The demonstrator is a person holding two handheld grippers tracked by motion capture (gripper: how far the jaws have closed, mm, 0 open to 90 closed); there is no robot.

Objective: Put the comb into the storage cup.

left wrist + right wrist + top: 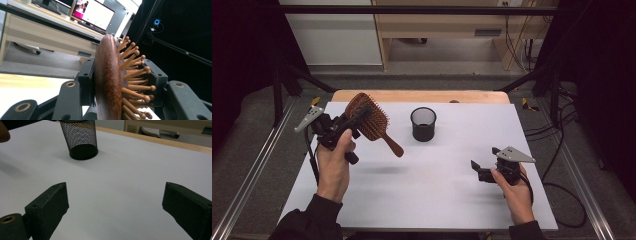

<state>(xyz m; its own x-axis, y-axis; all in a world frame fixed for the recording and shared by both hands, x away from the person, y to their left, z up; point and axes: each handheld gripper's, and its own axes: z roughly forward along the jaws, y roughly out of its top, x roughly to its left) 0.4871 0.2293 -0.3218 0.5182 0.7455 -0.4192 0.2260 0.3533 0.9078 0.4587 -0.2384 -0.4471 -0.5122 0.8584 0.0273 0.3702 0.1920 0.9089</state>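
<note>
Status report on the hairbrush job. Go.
Left tongs shut on hairbrush, held above table. Right tongs open, empty. Mesh cup upright, path to it clear.

The table [432,190] lies bare across its near half and between the two hands, so a gripper can pass freely there; the one thing standing on it is the black mesh cup [423,124], upright near the far middle; the wooden hairbrush [371,122], lifted off the table, hangs just left of the cup, its handle slanting toward it and narrowing that gap; right of the cup the table is open to its edge.
</note>
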